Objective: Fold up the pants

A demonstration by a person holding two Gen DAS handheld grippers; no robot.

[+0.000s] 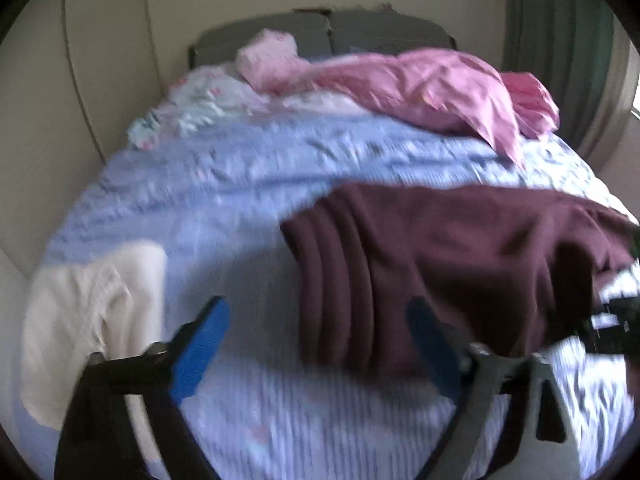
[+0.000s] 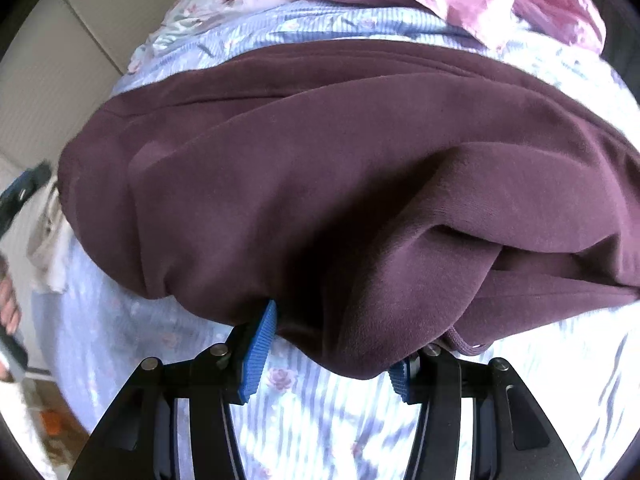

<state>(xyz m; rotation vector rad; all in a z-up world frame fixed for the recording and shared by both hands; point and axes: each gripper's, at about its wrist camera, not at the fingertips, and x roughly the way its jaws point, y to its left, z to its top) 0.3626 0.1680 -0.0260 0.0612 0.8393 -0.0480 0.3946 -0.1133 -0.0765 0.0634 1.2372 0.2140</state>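
Dark maroon pants (image 1: 460,256) lie folded in a loose heap on the blue striped bedspread (image 1: 224,184). In the left wrist view my left gripper (image 1: 320,320) is open, its blue fingers spread wide; the pants' left edge hangs between them, over the right finger. In the right wrist view the pants (image 2: 320,184) fill the middle. My right gripper (image 2: 332,344) is open, and the pants' near fold drapes over both fingertips, hiding them. A drawstring end (image 2: 464,344) hangs by the right finger.
A cream garment (image 1: 92,320) lies on the bed at the left. Pink bedding (image 1: 400,84) is piled at the far end by grey pillows (image 1: 320,36). A wall runs along the left. The other gripper shows at the right edge (image 1: 616,320).
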